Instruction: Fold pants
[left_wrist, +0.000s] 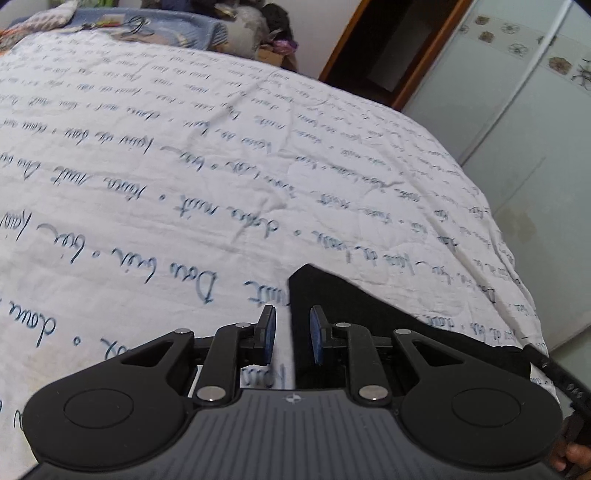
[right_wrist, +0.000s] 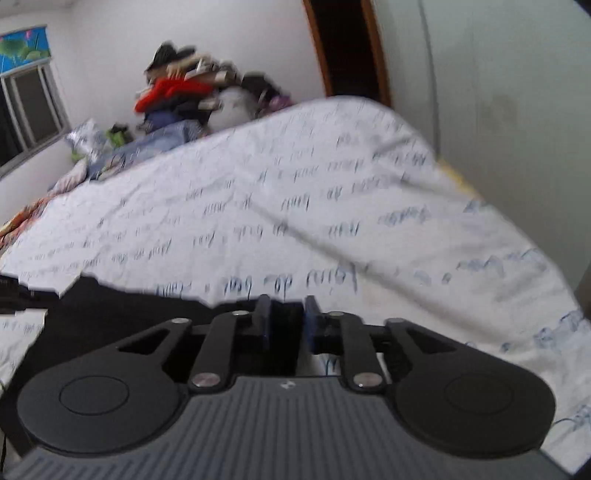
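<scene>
The black pants (left_wrist: 354, 306) lie flat on a white bedspread with blue handwriting print (left_wrist: 221, 166). In the left wrist view my left gripper (left_wrist: 292, 332) is open, low over the bed, with the pants' left edge running up between its blue pads; a corner of the fabric points away just past the fingertips. In the right wrist view my right gripper (right_wrist: 286, 321) is open, with the pants' far edge (right_wrist: 122, 310) lying between and under its fingers. The pants spread to the left of it. This view is blurred.
The bed's right edge drops off beside a pale wardrobe door (left_wrist: 517, 122) and a wooden door frame (left_wrist: 351, 40). A pile of clothes (right_wrist: 192, 92) sits past the far end of the bed. A window (right_wrist: 26, 107) is at the far left.
</scene>
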